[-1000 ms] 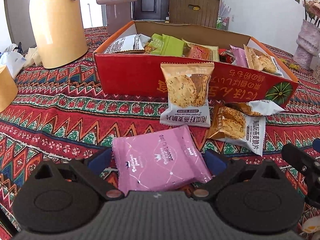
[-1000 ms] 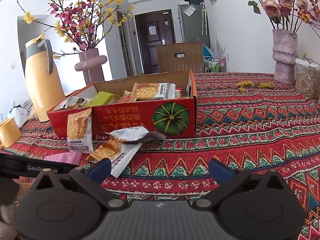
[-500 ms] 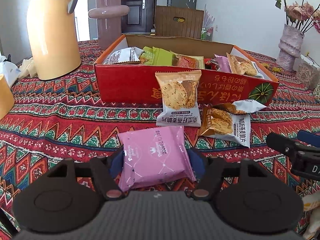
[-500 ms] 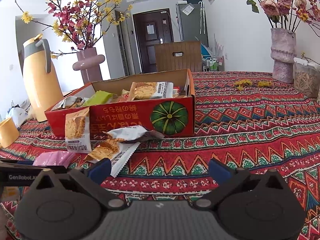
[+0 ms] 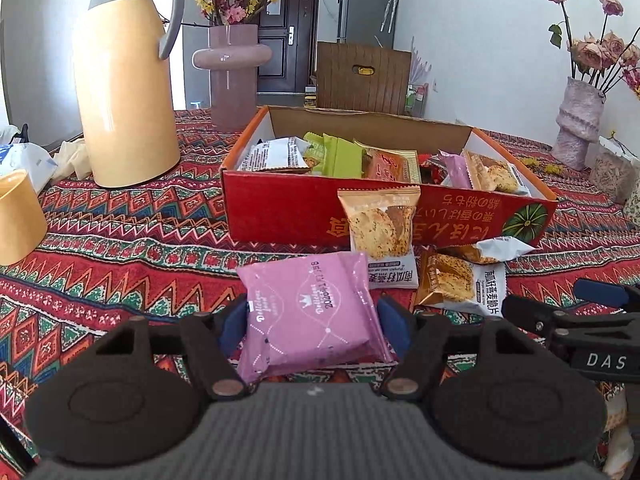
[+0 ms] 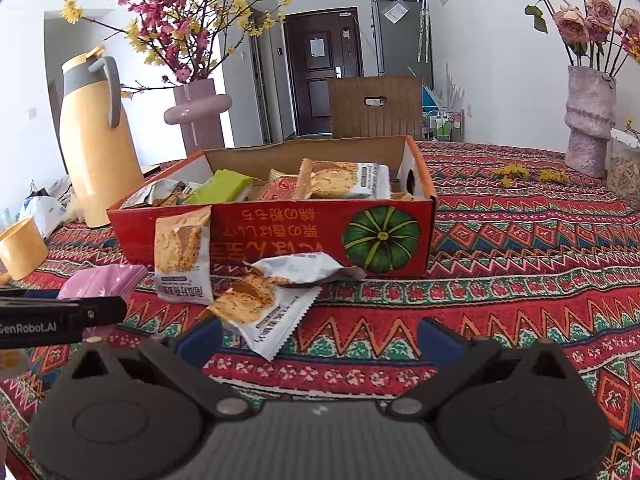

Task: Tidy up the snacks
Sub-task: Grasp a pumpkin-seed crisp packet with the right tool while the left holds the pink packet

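Change: since the earlier frame the left gripper (image 5: 308, 320) has closed its fingers in from a wide stance onto the pink foil snack packet (image 5: 310, 312), and the packet's near edge now looks raised off the table.
Left fingers: clenched on both side edges of the pink packet, which bulges a little between the blue pads (image 5: 232, 322); gripped by its sides, probably so it can be carried flat.
Right fingers: released and spread wide, nothing between them; the right gripper (image 6: 320, 338) hangs low over the red patterned tablecloth (image 6: 520, 280).
Task item: pink packet at 6 o'clock in the left wrist view, near the camera and short of the box.
Destination: red cardboard box with a green pumpkin print (image 5: 288, 212) at 12 o'clock from the packet, open-topped and already holding several packets, so likely the collecting place.
Loose snacks: an orange-and-white biscuit packet (image 5: 380, 236) leans upright against the box front; two more biscuit packets (image 6: 256, 312) lie at 12 o'clock from the right gripper, perhaps its next pick.
Surroundings: a tall yellow thermos jug (image 5: 124, 92) at 10 o'clock, well apart from the box.
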A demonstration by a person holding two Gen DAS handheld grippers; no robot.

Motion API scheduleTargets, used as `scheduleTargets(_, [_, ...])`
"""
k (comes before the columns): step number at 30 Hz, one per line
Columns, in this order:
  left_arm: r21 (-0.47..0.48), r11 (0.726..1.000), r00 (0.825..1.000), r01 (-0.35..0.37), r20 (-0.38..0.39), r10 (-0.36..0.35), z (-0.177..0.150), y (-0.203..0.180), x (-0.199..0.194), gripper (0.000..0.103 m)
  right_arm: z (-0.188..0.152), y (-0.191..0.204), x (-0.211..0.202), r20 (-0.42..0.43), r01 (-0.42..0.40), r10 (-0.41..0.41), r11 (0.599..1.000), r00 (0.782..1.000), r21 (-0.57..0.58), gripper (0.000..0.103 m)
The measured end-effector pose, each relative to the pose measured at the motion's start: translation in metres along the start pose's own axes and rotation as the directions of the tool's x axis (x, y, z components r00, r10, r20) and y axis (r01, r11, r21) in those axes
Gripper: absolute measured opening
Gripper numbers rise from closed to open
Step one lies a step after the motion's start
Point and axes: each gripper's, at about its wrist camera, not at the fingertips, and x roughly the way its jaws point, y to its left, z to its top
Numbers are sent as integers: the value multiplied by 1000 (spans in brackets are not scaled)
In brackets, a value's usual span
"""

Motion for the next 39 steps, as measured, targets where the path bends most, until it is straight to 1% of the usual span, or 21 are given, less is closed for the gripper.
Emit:
scheduleTargets(4, [-8, 1000, 1000, -9, 18, 9, 3, 7, -4, 70, 12, 16, 17, -43, -2, 2, 1000, 999, 7, 103])
scheduleTargets(8, [-23, 1000, 999, -14, 40, 15, 7, 16, -8, 70, 23, 30, 39, -91, 22, -19, 999, 996, 24, 103])
scheduleTargets(12, [-38, 999, 999, -8, 46, 10, 8, 24, -9, 70, 28, 38, 62, -147, 82, -76, 996, 986, 37, 103])
scheduleTargets(15, [-45, 999, 999, -3, 46, 5, 8, 28, -8, 70, 28, 39, 75, -170, 116, -107, 992, 980, 41, 103])
scheduleTargets(19, [-56, 998, 999, 3, 43, 0, 8, 34, -6, 70, 24, 48, 81, -158, 157, -158, 987, 975, -20, 103])
scheduleTargets(21, [-60, 998, 999, 7, 39, -4, 7, 36, -4, 70, 22, 49, 81, -147, 158, -159, 987, 976, -17, 103])
scheduleTargets(25, [-63, 998, 999, 16, 33, -14, 6, 37, -1, 70, 23, 48, 81, -153, 148, -150, 989, 977, -21, 103])
scheduleTargets(31, [-71, 997, 999, 28, 34, -26, 5, 41, 0, 70, 25, 44, 79, -168, 110, -115, 993, 979, -42, 103])
scheduleTargets(33, [-74, 997, 999, 29, 33, -26, 4, 44, 0, 70, 23, 43, 74, -161, 90, -98, 994, 982, -54, 97])
scheduleTargets(35, [-74, 997, 999, 28, 30, -26, 3, 45, 0, 70, 23, 43, 65, -150, 57, -67, 996, 986, -70, 71])
scheduleTargets(36, [-74, 997, 999, 28, 28, -26, 2, 46, 0, 70, 22, 43, 61, -151, 47, -58, 996, 987, -76, 66])
scheduleTargets(37, [-75, 997, 999, 28, 27, -26, 1, 46, 0, 70, 21, 42, 58, -149, 39, -50, 996, 988, -81, 58])
scheduleTargets(38, [-76, 997, 999, 29, 25, -27, 1, 47, 0, 70, 19, 42, 54, -146, 31, -43, 996, 988, -87, 54])
scheduleTargets(39, [-76, 997, 999, 30, 25, -29, 0, 47, 0, 70, 16, 42, 50, -143, 27, -39, 996, 989, -90, 54])
